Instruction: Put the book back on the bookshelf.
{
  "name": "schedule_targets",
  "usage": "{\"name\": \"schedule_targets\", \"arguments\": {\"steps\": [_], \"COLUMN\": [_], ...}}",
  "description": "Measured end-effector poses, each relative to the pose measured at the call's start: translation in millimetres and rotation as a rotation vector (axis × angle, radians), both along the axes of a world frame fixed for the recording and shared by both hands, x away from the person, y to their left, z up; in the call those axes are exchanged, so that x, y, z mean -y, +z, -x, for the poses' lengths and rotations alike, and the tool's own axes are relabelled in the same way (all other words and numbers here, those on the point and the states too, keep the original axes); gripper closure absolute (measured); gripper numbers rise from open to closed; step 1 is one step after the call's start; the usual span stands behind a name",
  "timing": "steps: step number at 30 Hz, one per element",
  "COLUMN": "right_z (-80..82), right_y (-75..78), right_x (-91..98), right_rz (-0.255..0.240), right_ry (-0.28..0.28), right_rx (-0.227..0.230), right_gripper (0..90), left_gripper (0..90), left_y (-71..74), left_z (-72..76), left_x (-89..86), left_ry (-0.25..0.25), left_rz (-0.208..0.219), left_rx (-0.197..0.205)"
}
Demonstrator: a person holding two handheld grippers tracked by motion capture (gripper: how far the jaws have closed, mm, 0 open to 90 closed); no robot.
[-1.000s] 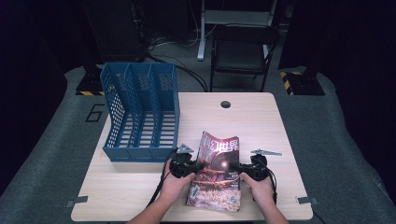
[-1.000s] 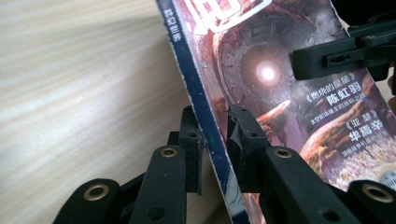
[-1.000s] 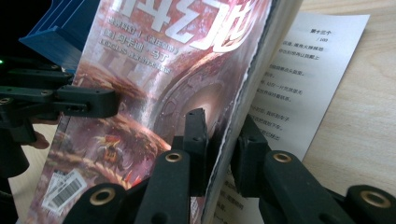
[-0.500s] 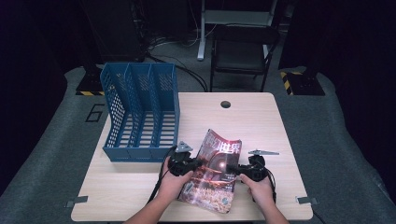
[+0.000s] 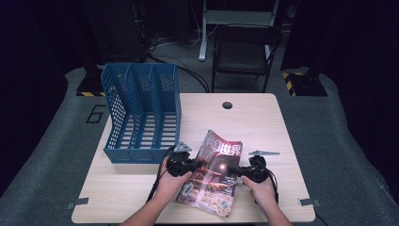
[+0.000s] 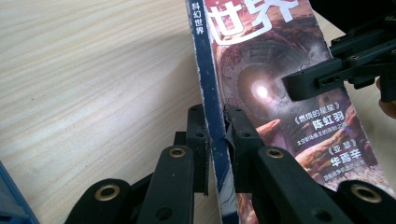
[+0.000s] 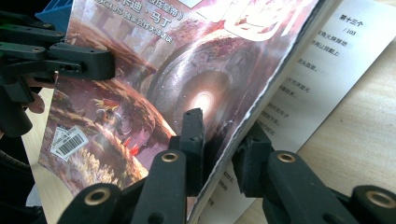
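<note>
A magazine (image 5: 214, 174) with a reddish cover and a glowing tunnel picture is held between both grippers near the table's front edge. My left gripper (image 5: 196, 165) is shut on its blue spine (image 6: 208, 84), one pad on each side (image 6: 216, 126). My right gripper (image 5: 235, 172) grips the opposite, open edge. Its jaws have just been closing, with the cover and a bundle of pages (image 7: 154, 70) pinched between them (image 7: 224, 133). A printed inner page (image 7: 317, 70) hangs loose below that edge. Each gripper view shows the other gripper on the far side of the cover.
A blue three-slot file rack (image 5: 141, 113) stands at the table's left rear, just behind my left hand. The wooden table (image 5: 263, 122) has a cable hole (image 5: 227, 105) near its back edge. A chair (image 5: 244, 42) stands on the floor beyond.
The magazine has come up off the table on its spine side and now sits tilted between the grippers. Both hands have stayed almost where they were.
</note>
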State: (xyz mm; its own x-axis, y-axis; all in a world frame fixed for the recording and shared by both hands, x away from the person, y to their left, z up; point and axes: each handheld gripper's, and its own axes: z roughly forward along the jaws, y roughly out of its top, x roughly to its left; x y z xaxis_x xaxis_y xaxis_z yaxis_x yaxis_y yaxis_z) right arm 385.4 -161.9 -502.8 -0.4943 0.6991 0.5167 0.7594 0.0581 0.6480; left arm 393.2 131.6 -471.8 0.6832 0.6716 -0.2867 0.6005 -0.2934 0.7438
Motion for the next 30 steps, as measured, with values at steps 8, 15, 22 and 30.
{"name": "schedule_targets", "arguments": {"steps": [8,15,22,30], "right_z": [4.1,5.7,8.4,11.7], "right_y": [9.9,14.5,22.2,33.9], "right_x": [-0.3,-1.8,-2.7,0.1], "right_rz": [-0.001,0.006,0.012,0.009], "right_ry": [0.014,0.016,0.011,-0.008], "right_rx": [0.045,0.065,0.092,0.14], "right_gripper": [80.1,80.7,81.2,83.2], "left_gripper": [81.2,81.1,81.0,80.6], "left_y": [4.9,7.0,11.2,21.7], "left_z": [1.1,1.4,0.2,-0.1], "left_x": [-5.8,-7.5,-9.0,-8.5], "left_ry": [0.001,0.004,-0.009,-0.041], "left_rz": [0.033,0.034,0.038,0.036], "left_rx": [0.016,0.02,0.017,0.021]}}
